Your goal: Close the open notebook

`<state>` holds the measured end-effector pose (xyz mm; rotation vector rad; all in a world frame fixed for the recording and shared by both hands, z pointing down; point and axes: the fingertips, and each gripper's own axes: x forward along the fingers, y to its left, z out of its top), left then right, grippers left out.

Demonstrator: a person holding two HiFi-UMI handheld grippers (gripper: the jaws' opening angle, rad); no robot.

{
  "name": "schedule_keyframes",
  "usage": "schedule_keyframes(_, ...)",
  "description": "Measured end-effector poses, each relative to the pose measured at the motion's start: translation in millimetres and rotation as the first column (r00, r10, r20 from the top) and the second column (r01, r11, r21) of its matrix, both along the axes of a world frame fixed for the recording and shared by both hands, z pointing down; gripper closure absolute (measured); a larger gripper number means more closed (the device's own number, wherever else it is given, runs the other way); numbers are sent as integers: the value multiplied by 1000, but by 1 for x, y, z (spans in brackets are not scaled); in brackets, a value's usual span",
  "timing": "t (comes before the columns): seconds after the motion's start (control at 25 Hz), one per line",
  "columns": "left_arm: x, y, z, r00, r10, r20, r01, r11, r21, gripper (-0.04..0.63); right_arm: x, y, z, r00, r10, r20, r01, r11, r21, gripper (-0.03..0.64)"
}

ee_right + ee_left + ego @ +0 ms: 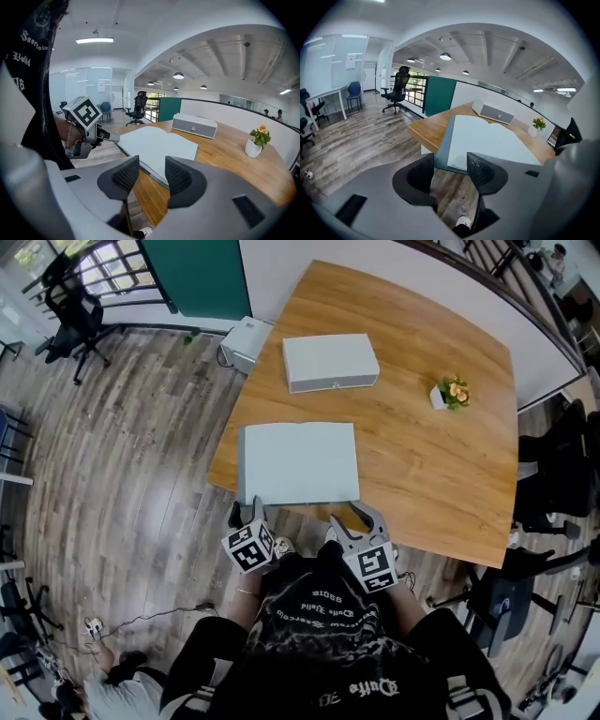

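Note:
The open notebook (298,463) lies flat with pale blank pages at the near edge of the wooden table (441,474). My left gripper (253,512) hangs just off that edge, below the notebook's near left corner, open with nothing between its jaws. In the left gripper view the notebook (492,140) lies just beyond the gripper (451,172). My right gripper (359,518) sits at the notebook's near right corner, also open and empty. The right gripper view shows the notebook (159,145) ahead of the gripper (152,176), with the left gripper (86,124) off to the left.
A grey rectangular box (330,362) lies farther back on the table, and a small flower pot (452,393) stands to the right. A white box (246,343) sits on the wood floor by the table's far left corner. Office chairs (75,310) stand around.

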<state>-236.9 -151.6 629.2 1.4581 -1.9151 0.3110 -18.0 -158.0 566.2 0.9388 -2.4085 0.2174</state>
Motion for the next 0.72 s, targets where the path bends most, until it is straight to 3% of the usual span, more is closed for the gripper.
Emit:
schedule_keyframes(0.2,-2,0,5,987,-50,-152,52,999,12,371,3,-6,3,1000,-23,-6,23,1000,-1,445)
schedule_keyframes(0.4,-1,1,-1,995,-76,-71,77,997,17,425,6,-7,6,999,-41,-15,41,999,-3,451)
schedule_keyframes(0.72,-1,-2,-10,985,-141,-103,146,988,48,534,13,-12,10,999,-52,-16,52,999,-8,459)
